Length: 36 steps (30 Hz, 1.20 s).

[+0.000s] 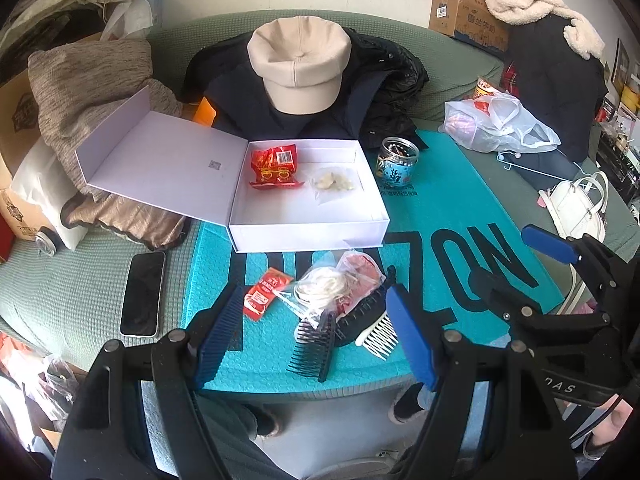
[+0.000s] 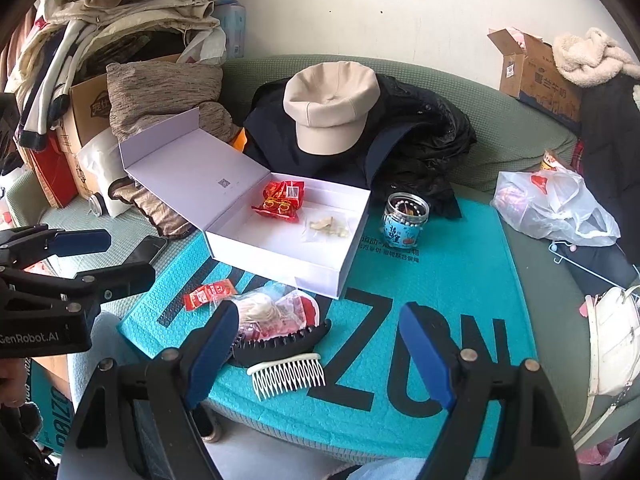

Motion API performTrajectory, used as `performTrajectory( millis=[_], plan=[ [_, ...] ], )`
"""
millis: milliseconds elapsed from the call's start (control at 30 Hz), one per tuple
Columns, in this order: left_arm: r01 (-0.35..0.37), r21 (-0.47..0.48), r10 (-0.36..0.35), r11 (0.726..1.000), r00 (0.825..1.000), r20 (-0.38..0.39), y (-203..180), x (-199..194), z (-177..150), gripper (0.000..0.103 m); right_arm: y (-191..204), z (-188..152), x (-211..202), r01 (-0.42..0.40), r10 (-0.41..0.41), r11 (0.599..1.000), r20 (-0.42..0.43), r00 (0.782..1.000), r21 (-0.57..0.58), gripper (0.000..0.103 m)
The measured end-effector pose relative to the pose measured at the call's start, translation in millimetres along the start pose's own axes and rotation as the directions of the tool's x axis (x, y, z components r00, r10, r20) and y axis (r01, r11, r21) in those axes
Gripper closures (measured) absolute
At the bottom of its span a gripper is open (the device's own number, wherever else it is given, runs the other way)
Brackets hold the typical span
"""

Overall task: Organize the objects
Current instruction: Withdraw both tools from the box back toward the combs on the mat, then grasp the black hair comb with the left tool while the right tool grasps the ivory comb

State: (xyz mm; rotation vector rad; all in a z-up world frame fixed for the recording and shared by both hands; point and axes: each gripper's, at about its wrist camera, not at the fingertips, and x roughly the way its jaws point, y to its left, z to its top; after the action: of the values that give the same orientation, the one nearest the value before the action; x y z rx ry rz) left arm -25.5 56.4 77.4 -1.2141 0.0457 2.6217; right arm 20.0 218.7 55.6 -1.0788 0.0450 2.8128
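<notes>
on a green sofa (image 2: 460, 92), a teal mat (image 2: 440, 272) carries an open white box (image 1: 312, 224).
both the left gripper (image 1: 316, 336) and right gripper (image 2: 320, 356) gape wide, empty, above combs; the clear bag (image 1: 332, 292) contents are unclear.

Both my wrist views look forward and down, close over the teal mat (image 1: 440, 184), sharing the white box (image 2: 280, 256).
</notes>
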Motion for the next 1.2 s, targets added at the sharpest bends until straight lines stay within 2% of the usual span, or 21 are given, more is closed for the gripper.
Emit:
performTrajectory(
  millis=[267,633,667,700,767,1033,1200],
  plan=[
    [0.024,-0.022,-0.026,0.999,0.998,-0.058,9.4,15.8,-33.4,0.030,5.8,-28.4,13.4,-0.032,0.032,0.999,-0.031,0.999,0.003,0.020],
    [0.047,-0.055,-0.055,0.997,0.989,-0.141,16.4,56.6,-60.8,0.030,9.1,-53.7,43.3,-0.067,0.066,0.998,-0.089,0.994,-0.008,0.020],
    [0.047,-0.053,-0.054,0.997,0.988,-0.145,16.6,60.5,-62.5,0.030,9.3,-55.9,47.1,-0.069,0.068,0.998,-0.096,0.993,-0.008,0.019],
    [0.050,-0.052,-0.058,0.997,0.987,-0.150,17.0,64.6,-64.6,0.030,9.5,-58.1,51.2,-0.066,0.065,0.998,-0.103,0.993,-0.007,0.014],
    [0.067,-0.055,-0.075,0.996,0.984,-0.160,18.5,72.2,-68.9,0.030,9.8,-62.9,57.8,-0.069,0.068,0.998,-0.110,0.992,-0.006,0.010],
    [0.083,-0.074,-0.098,0.994,0.969,-0.227,21.7,110.1,-80.4,0.030,12.9,-78.9,90.9,-0.087,0.081,0.996,-0.176,0.981,-0.026,0.010],
    [0.073,-0.056,-0.085,0.996,0.959,-0.269,20.3,134.6,-84.3,0.030,14.2,-84.8,106.1,-0.091,0.077,0.994,-0.193,0.978,-0.065,0.010]
  ],
)
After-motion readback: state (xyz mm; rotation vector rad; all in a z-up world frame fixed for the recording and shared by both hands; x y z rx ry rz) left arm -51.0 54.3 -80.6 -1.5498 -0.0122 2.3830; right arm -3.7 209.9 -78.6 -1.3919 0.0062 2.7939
